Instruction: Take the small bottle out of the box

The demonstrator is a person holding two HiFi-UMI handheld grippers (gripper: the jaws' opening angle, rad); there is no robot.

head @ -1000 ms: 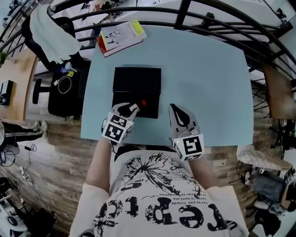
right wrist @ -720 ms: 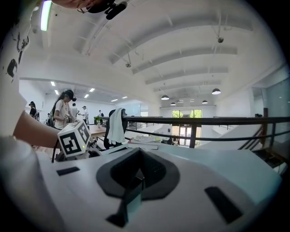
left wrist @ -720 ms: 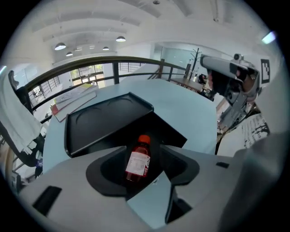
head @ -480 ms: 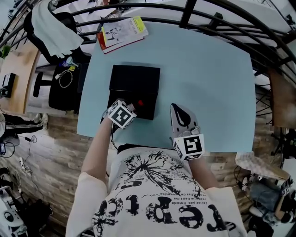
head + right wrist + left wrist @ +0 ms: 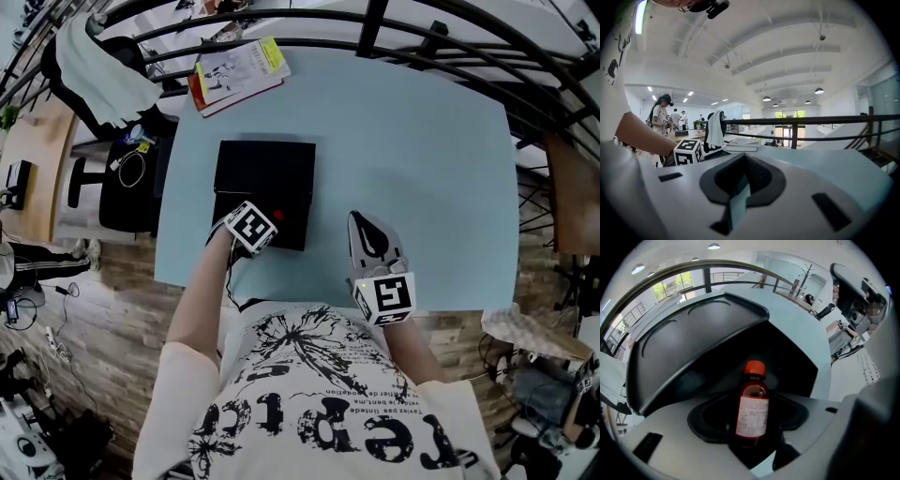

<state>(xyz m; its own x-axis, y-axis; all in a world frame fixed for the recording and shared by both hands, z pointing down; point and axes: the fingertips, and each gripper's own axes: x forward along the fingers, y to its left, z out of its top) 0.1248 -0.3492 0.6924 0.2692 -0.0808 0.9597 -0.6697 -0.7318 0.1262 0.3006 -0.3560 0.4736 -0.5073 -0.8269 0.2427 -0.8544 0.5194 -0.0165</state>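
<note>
A black box (image 5: 263, 169) lies open on the pale blue table (image 5: 412, 159). In its near part stands a small brown bottle (image 5: 752, 411) with a red cap (image 5: 278, 214) and a white label. My left gripper (image 5: 268, 221) reaches into the box from the near side. Its jaws are opening, with the bottle upright between them and the pads not pressing on it. The box's raised lid (image 5: 693, 338) arches behind the bottle. My right gripper (image 5: 367, 232) rests on the table to the right of the box, shut with nothing in it (image 5: 740, 197).
A book stack with a yellow strip (image 5: 239, 70) lies at the table's far left corner. A black railing (image 5: 375, 23) curves behind the table. A chair draped with white cloth (image 5: 98, 70) stands off the table's left side. People stand far off in the right gripper view.
My left gripper has moved forward from the box's near edge to over its near part, beside the red cap. The right gripper has stayed put.
</note>
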